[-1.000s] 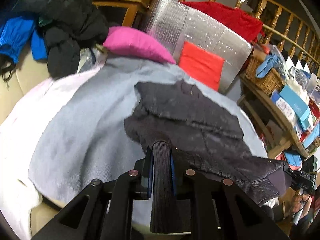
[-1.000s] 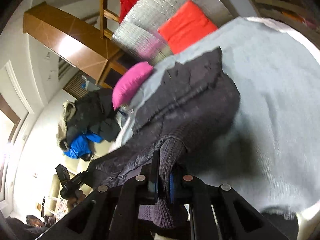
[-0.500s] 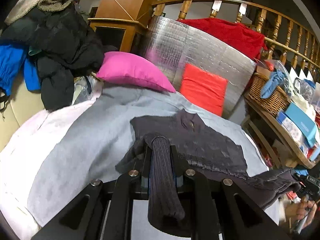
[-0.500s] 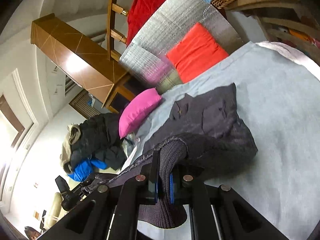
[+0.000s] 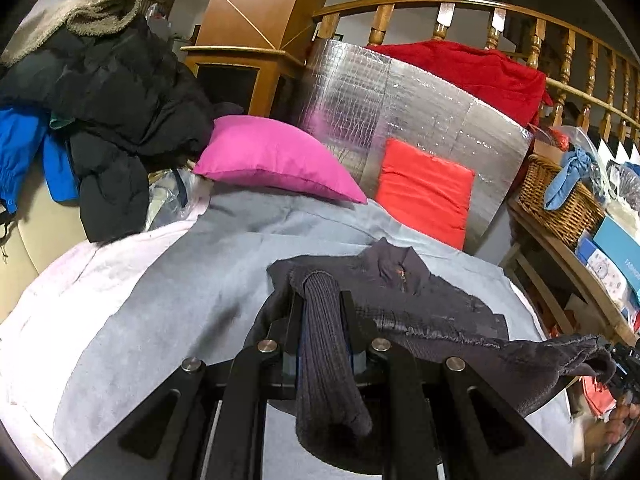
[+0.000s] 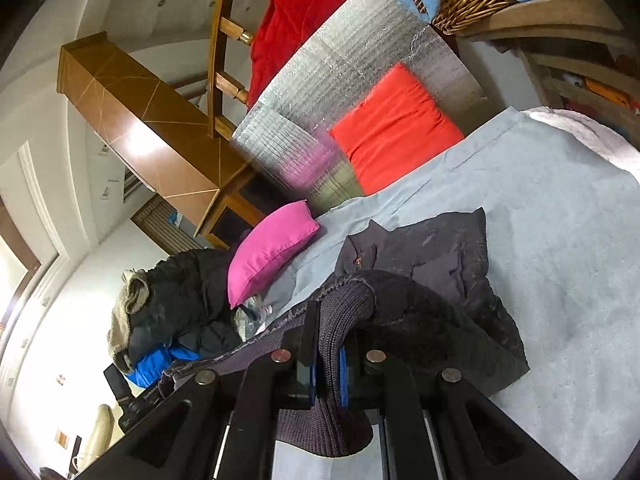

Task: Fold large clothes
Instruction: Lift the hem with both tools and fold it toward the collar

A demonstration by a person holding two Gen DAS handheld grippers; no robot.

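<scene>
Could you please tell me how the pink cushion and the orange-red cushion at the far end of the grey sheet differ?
The pink cushion lies down on the grey sheet; the orange-red cushion stands propped against the silver foil panel. The pink cushion looks plump, with pointed corners; the orange-red cushion looks flatter and squarer. The pink cushion sits beside the pile of dark coats; the orange-red cushion sits nearer the wicker basket. Both are plain, single-coloured cushions.
</scene>
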